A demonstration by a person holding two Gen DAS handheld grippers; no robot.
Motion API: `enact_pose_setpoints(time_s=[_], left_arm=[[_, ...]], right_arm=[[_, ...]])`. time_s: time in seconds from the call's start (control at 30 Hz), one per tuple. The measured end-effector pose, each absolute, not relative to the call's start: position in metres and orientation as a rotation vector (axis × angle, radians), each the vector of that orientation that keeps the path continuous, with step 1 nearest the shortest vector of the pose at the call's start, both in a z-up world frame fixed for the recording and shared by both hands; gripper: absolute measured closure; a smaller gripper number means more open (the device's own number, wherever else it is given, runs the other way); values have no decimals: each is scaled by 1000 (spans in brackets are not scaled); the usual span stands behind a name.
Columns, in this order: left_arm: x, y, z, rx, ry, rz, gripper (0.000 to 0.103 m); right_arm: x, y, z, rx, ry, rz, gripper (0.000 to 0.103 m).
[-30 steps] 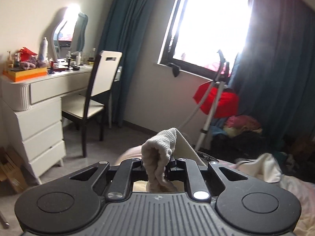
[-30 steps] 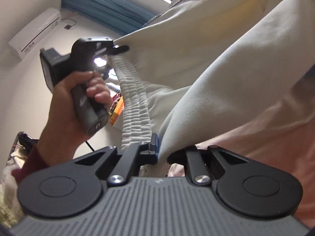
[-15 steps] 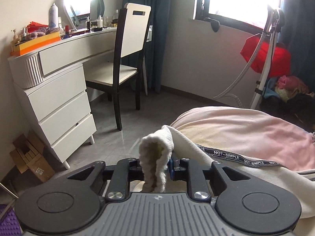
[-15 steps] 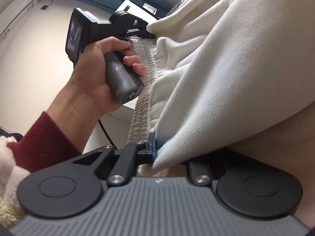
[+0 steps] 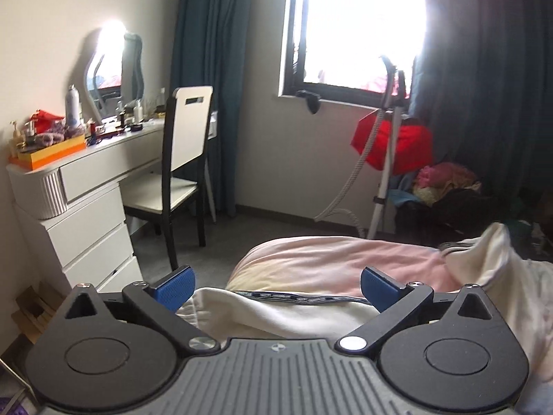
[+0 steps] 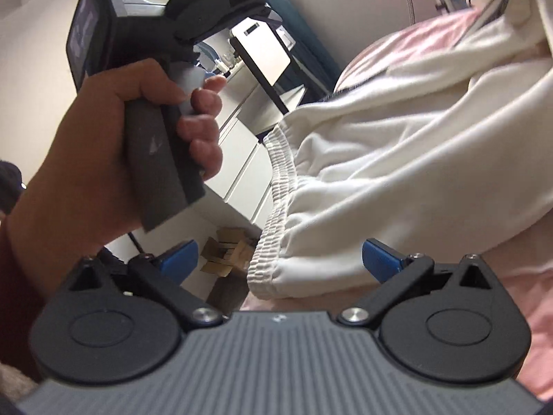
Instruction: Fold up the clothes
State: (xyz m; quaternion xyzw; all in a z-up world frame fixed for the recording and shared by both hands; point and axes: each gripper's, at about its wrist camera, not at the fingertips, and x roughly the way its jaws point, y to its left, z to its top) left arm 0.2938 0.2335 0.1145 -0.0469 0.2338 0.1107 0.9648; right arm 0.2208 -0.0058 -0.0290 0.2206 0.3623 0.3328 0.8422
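Both grippers released the cream trousers (image 6: 397,159) onto the bed (image 5: 328,259).
Left gripper (image 5: 276,288) and right gripper (image 6: 280,259) fingers, clamped on the waistband (image 6: 276,207) half a second earlier, stood apart; garment laid down, folding judged not yet begun.

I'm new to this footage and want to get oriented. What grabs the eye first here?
The cream garment dominates, lying on the pink bedding with its ribbed waistband at the bed's near edge. Both the left gripper and right gripper are open, blue pads spread wide either side of it. Behind, a blazing window sits between dark curtains.

Matt cream cloth trousers (image 6: 397,159), ribbed waistband (image 6: 276,207)
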Motion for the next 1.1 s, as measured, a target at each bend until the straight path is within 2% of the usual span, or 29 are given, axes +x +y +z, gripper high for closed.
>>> enact_pose_setpoints(time_s=[0.23, 0.57, 0.8, 0.9, 1.1], left_arm=[[183, 138, 145, -49, 406, 91, 0], [65, 55, 94, -88, 305, 8, 0], [41, 47, 66, -90, 243, 9, 0], [39, 50, 55, -83, 229, -15, 0], [60, 44, 27, -47, 318, -58, 0]], right_arm=[[156, -87, 23, 186, 518, 543, 0], [112, -200, 28, 45, 304, 349, 0], [105, -240, -16, 18, 205, 250, 0], [104, -250, -39, 26, 241, 215, 0], [102, -257, -47, 1, 255, 191, 0]])
